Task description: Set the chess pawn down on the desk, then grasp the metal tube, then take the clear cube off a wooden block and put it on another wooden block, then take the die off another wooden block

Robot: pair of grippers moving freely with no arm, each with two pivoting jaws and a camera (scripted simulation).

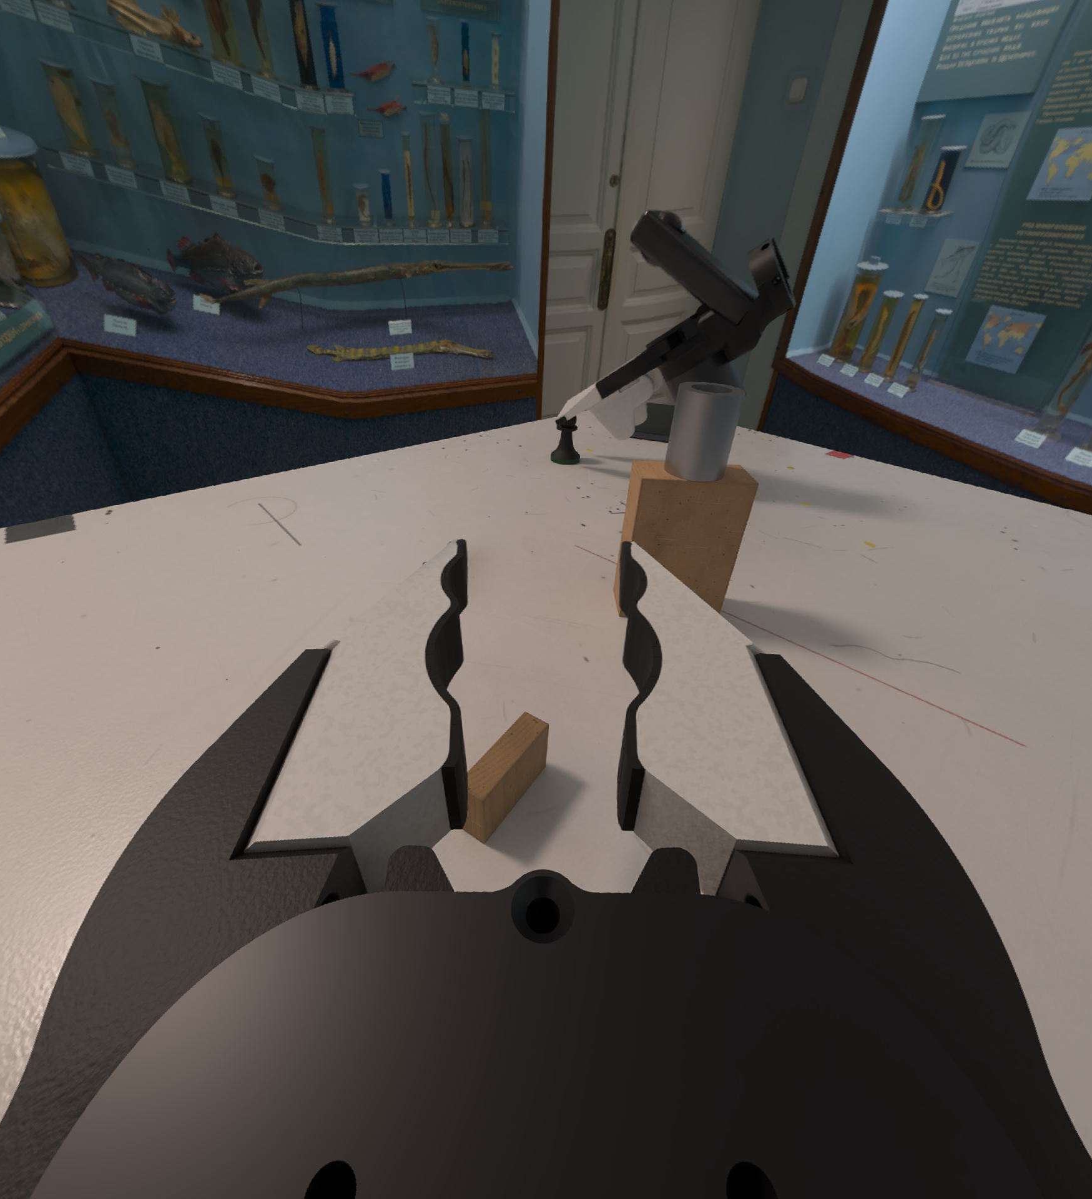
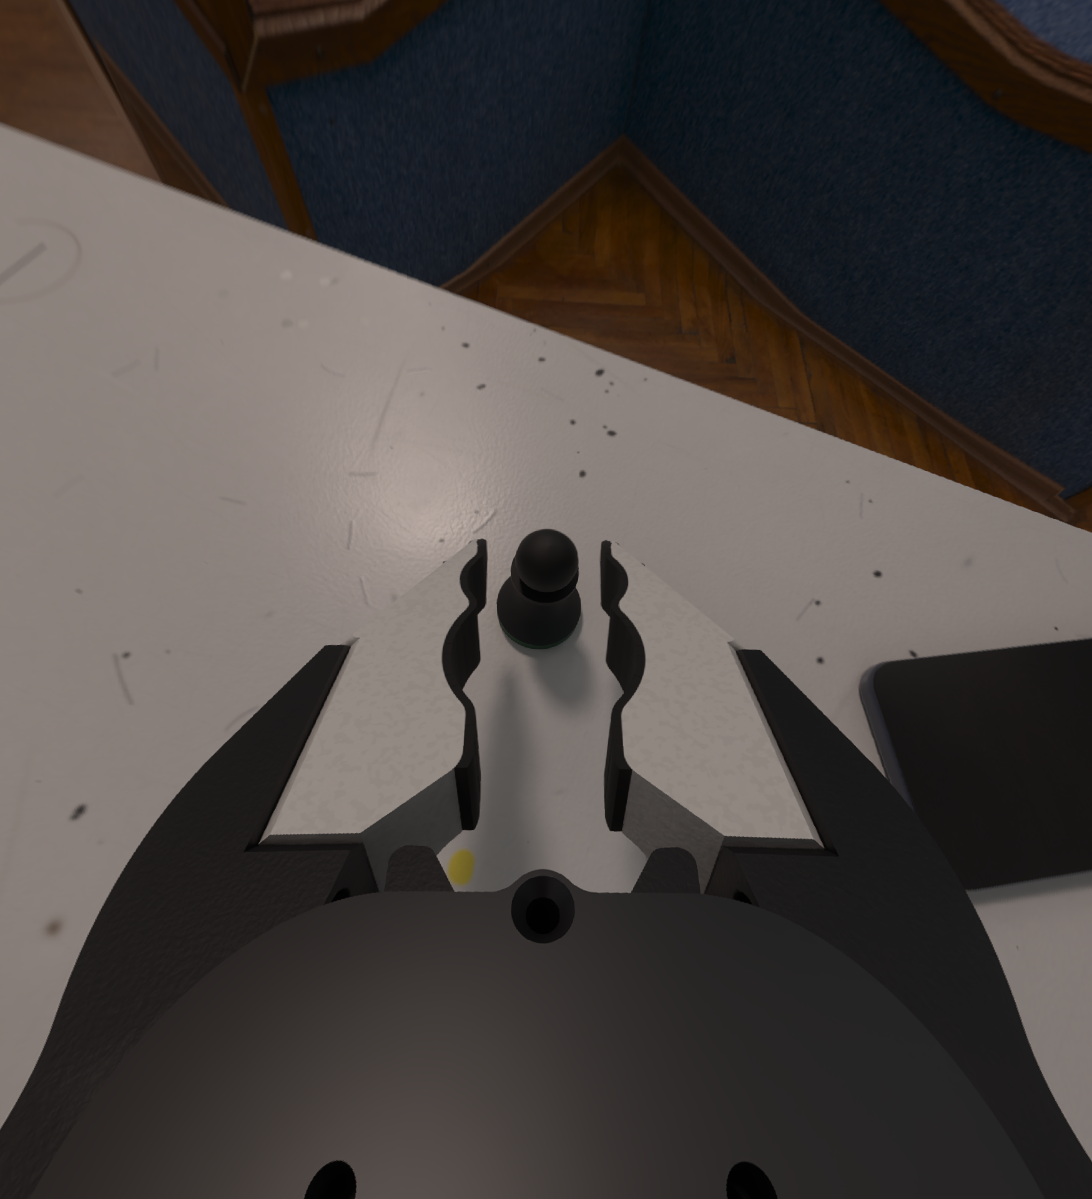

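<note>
The black chess pawn (image 2: 538, 600) stands upright on the white desk (image 2: 206, 519), between the tips of my right gripper (image 2: 543, 551), whose jaws are open with gaps on both sides of it. In the left wrist view the pawn (image 1: 565, 442) stands far off under the right gripper (image 1: 572, 412). The grey metal tube (image 1: 702, 431) stands tilted on a tall wooden block (image 1: 686, 532). My left gripper (image 1: 542, 551) is open and empty above the desk, just left of that block. A small wooden block (image 1: 507, 775) lies below its jaws. No clear cube or die shows.
The desk's far edge (image 2: 595, 363) runs close behind the pawn, with floor beyond. A flat black slab (image 2: 1016, 759) lies on the desk to the right of my right gripper. Display cases line the room.
</note>
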